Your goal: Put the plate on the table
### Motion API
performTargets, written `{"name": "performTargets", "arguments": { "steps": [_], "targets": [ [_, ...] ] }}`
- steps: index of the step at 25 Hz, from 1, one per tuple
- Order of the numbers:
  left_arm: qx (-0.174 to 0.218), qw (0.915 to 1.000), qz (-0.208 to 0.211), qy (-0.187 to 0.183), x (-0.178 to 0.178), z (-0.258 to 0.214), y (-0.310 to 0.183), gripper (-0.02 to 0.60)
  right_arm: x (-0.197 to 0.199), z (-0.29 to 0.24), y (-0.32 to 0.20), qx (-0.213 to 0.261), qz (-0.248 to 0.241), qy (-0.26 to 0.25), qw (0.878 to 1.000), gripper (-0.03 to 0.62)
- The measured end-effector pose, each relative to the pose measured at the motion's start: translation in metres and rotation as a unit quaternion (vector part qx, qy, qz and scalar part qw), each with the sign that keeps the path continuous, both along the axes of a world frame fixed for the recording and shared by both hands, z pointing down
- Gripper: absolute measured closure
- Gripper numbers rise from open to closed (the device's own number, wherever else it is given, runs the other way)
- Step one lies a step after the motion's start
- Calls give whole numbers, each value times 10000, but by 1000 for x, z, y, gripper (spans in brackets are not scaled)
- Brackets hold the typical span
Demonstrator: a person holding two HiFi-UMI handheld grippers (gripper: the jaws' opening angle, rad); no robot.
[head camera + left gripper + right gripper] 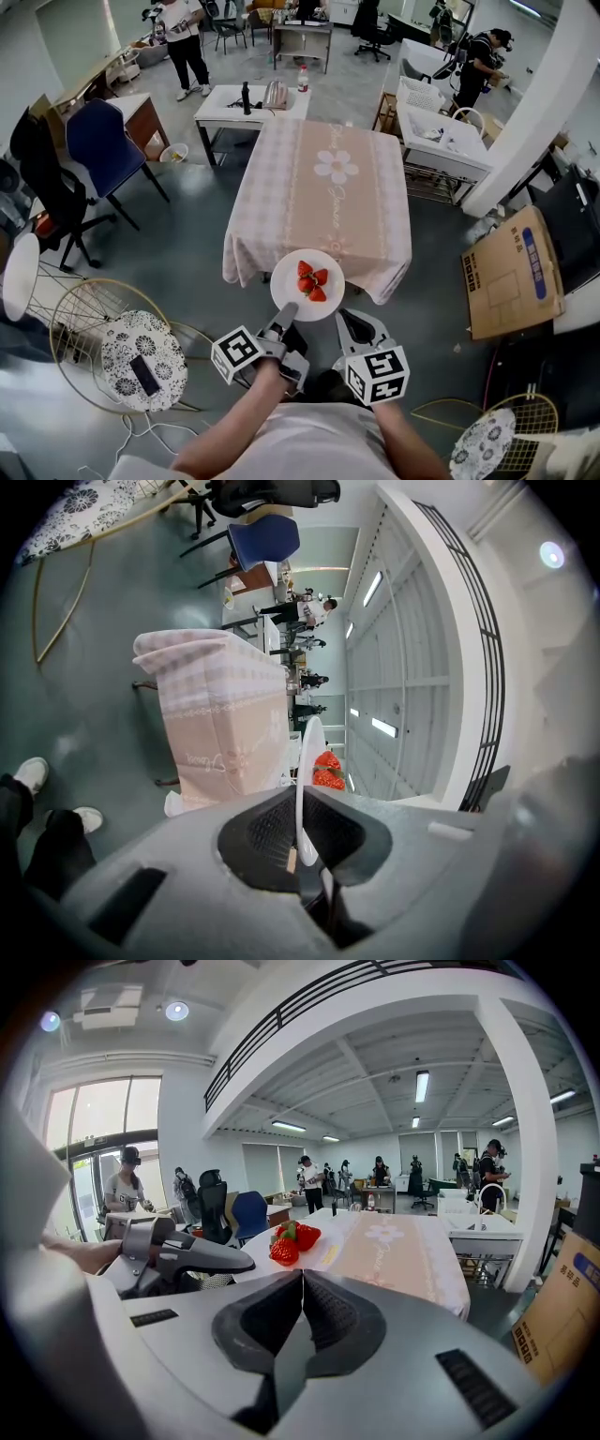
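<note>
A white plate [306,286] with three strawberries [312,280] hangs in the air just off the near edge of the table [323,187], which wears a pink checked cloth with a flower. My left gripper [286,315] is shut on the plate's near rim. In the left gripper view the plate [306,789] stands edge-on between the jaws, the strawberries [325,769] beyond it. My right gripper [352,324] is beside it to the right, jaws shut and holding nothing. The right gripper view shows the strawberries [292,1237], the plate [281,1265] and the left gripper [246,1263] just ahead.
Wire-framed round stools [131,356] stand at my left and lower right [492,436]. A cardboard box [511,272] lies on the floor at right. A blue chair [103,141] and a black one [47,187] stand left of the table. People stand at the far desks [186,42].
</note>
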State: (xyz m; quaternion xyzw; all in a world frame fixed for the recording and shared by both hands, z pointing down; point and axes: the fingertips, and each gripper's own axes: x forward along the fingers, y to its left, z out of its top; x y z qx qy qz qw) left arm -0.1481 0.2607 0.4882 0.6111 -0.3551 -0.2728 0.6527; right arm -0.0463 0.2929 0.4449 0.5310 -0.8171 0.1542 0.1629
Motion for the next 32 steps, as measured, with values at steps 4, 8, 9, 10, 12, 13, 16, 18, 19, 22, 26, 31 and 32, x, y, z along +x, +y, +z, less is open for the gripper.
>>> {"name": "performTargets", "arguments": {
  "steps": [4, 8, 9, 10, 12, 13, 16, 18, 19, 22, 26, 31, 32],
  "targets": [
    [24, 10000, -38, -63, 0, 0, -7, 566, 2, 4, -7, -12, -53, -64, 10000, 589],
    [19, 9999, -88, -129, 6, 2, -17, 566, 7, 8, -19, -6, -144, -138, 9998, 589],
    [16, 9999, -97, -137, 10, 3, -21, 566, 10, 8, -24, -1, -165, -151, 9997, 589],
    [14, 9998, -102, -144, 14, 3, -24, 566, 14, 8, -28, 1, -181, -166, 9997, 589],
    [3, 9998, -94, -181, 23, 1, -32, 566, 23, 7, -38, -13, -201, -205, 9996, 589],
    [-8, 9997, -89, -212, 27, 0, -36, 566, 28, 7, -43, -20, -208, -226, 9995, 589],
    [-44, 9996, -89, -273, 40, 1, -51, 566, 41, 5, -60, -19, -207, -278, 9994, 589],
    [-47, 9995, -84, -315, 50, 2, -63, 566, 52, 7, -71, -33, -201, -309, 9993, 589],
    [-53, 9994, -80, -332, 55, 2, -69, 566, 57, 9, -76, -47, -199, -321, 9993, 589],
    [-64, 9992, -80, -374, 71, 2, -86, 566, 75, 12, -94, -80, -188, -355, 9992, 589],
    [-75, 9989, -83, -466, 91, 3, -108, 566, 97, 12, -119, -63, -200, -431, 9988, 589],
    [-73, 9982, -71, -588, 117, 1, -128, 566, 123, 12, -143, -35, -219, -545, 9983, 589],
    [-67, 9981, -81, -612, 121, 1, -132, 566, 127, 13, -148, -31, -232, -569, 9981, 589]
  ]
}}
